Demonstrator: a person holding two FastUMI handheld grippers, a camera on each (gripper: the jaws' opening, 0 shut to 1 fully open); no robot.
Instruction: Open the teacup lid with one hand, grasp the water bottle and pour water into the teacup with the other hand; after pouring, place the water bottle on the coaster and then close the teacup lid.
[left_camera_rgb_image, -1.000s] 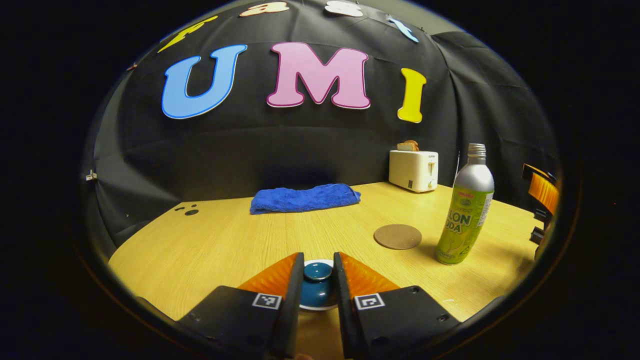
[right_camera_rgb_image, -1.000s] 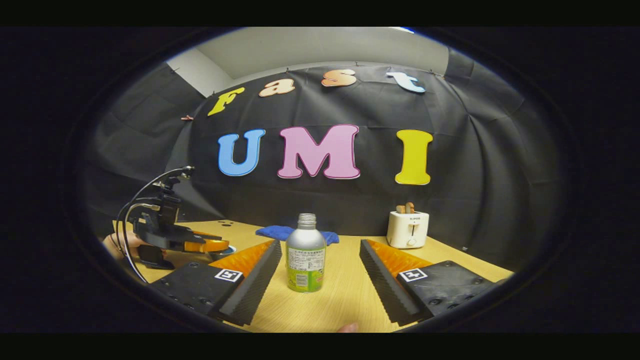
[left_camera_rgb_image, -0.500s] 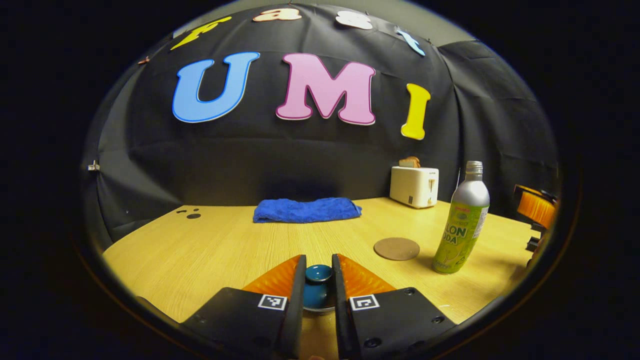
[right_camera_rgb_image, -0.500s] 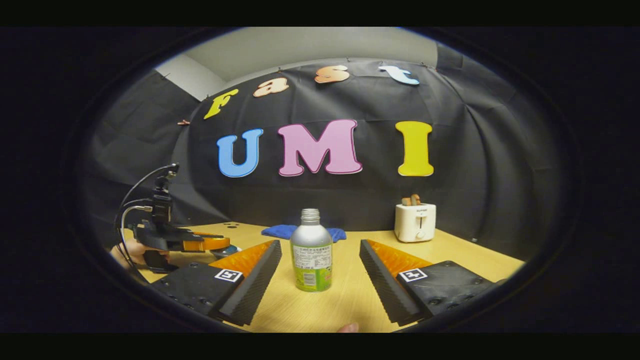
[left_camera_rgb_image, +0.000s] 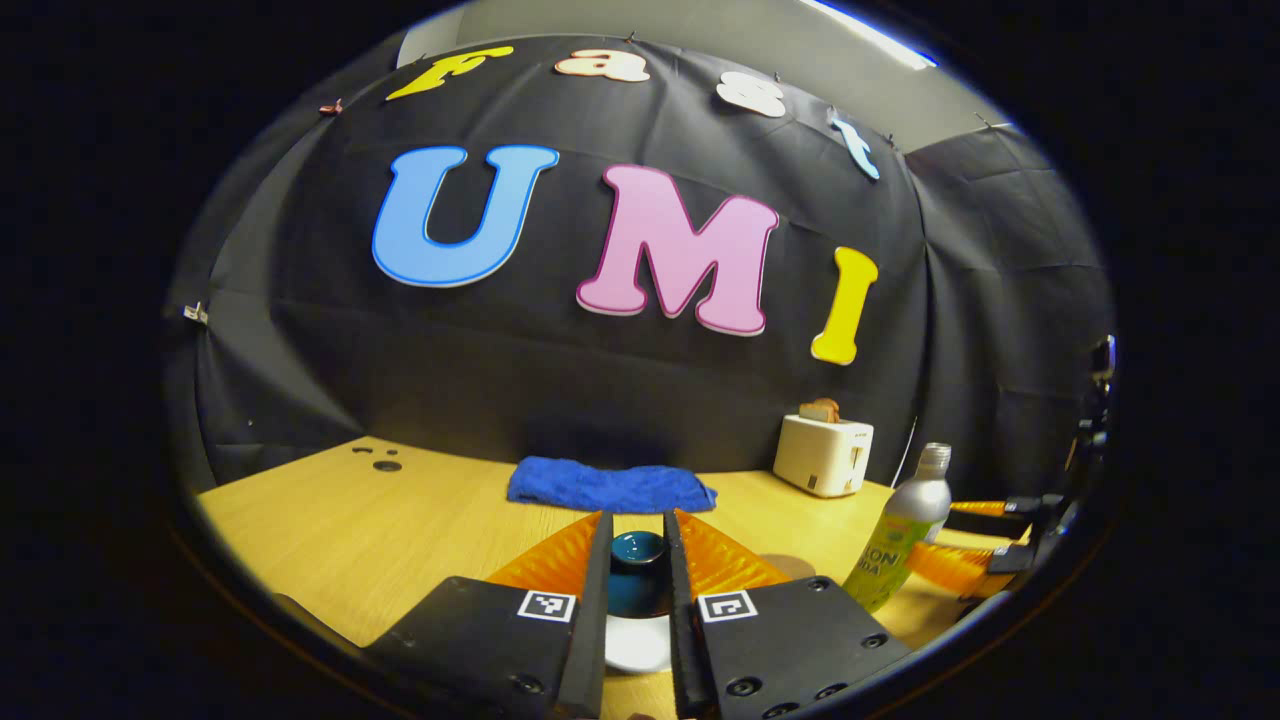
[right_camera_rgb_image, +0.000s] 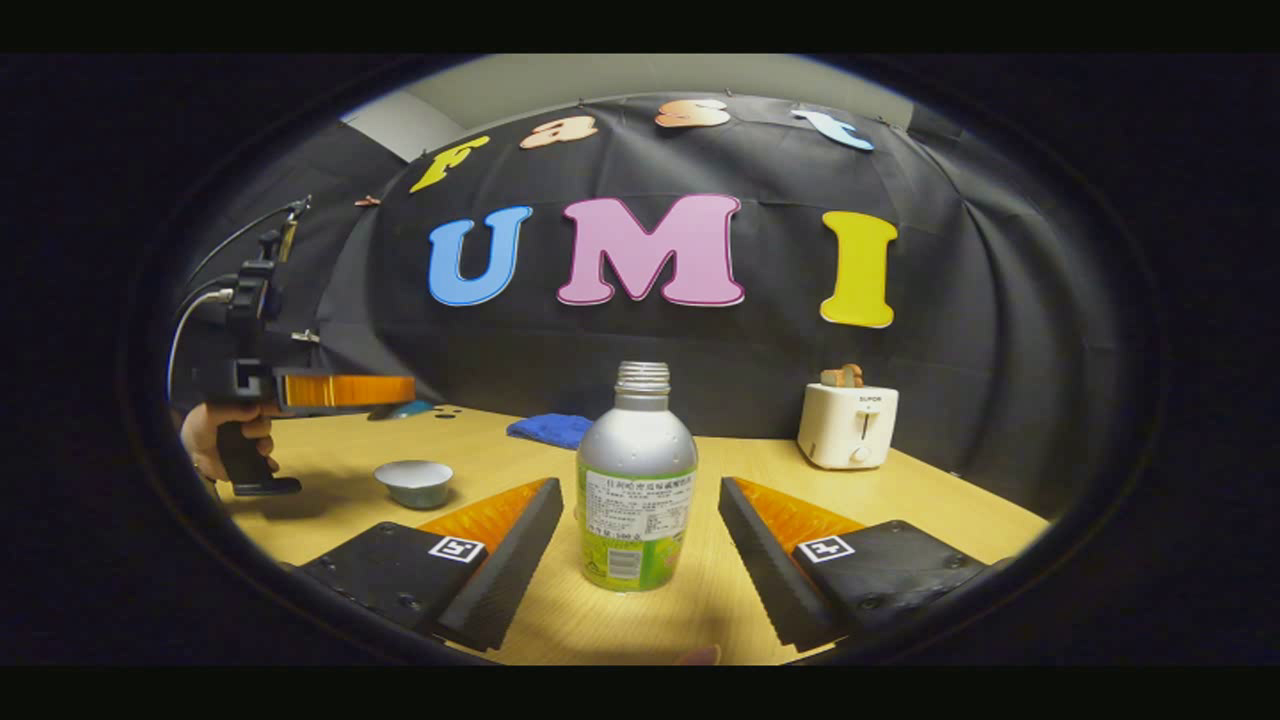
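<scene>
I see the water bottle (right_camera_rgb_image: 636, 478) standing upright on the desk (right_camera_rgb_image: 930, 515), neck up, between my right gripper (right_camera_rgb_image: 640, 560)'s wide-apart fingers. My left gripper (left_camera_rgb_image: 637, 590) clamps the teacup lid (left_camera_rgb_image: 638, 570), lifted above the open teacup (right_camera_rgb_image: 414, 482); the coaster (left_camera_rgb_image: 785, 566) is mostly hidden.

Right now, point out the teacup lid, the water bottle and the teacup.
teacup lid (left_camera_rgb_image: 638, 548): left gripper view, on its knob top.
water bottle (right_camera_rgb_image: 636, 470): right gripper view, on its body's middle.
teacup (right_camera_rgb_image: 414, 482): right gripper view, on its outer wall.
</scene>
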